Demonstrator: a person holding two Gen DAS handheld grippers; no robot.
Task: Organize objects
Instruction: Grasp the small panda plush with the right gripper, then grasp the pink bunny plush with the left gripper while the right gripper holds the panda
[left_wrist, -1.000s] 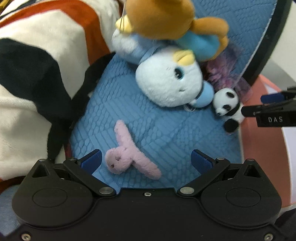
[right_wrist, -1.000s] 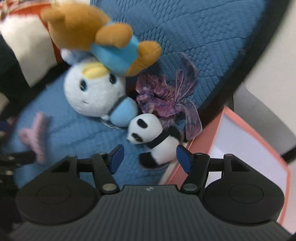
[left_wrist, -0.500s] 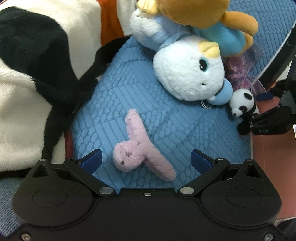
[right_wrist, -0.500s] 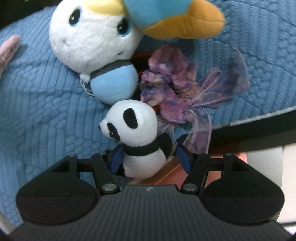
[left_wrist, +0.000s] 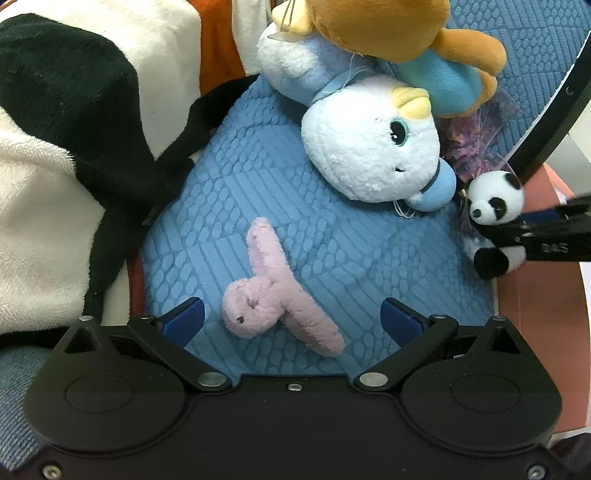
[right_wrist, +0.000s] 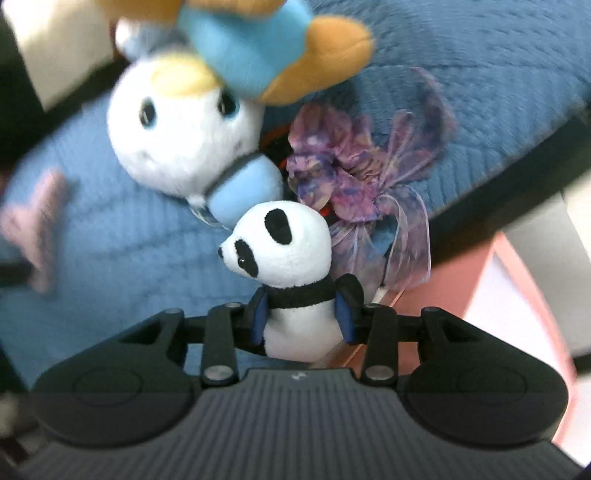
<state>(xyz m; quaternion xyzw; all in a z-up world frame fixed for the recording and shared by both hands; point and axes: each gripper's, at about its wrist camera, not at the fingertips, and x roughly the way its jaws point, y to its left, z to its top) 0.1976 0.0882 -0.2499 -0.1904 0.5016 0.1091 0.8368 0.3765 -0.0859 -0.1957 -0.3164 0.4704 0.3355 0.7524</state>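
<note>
Panda plush (right_wrist: 284, 258) now pinched by closing right tool (right_wrist: 302, 317), earlier unclamped; left tool (left_wrist: 291, 317) stays released over pink toy (left_wrist: 275, 295).

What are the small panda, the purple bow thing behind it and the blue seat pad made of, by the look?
Panda: short-pile plush, probably soft-stuffed; fuzzy matte surface, and it looks pinched where the right gripper is closing on it.
Purple bow: thin sheer fabric, likely organza ribbon; see-through loops, crinkled folds.
Seat pad: textile with a raised quilted or embossed pattern, matte.

My right gripper (right_wrist: 302, 314) has moved in from short of the panda plush (right_wrist: 291, 266) to straddle its body. Jaws closing, blue pads now against its sides.
</note>
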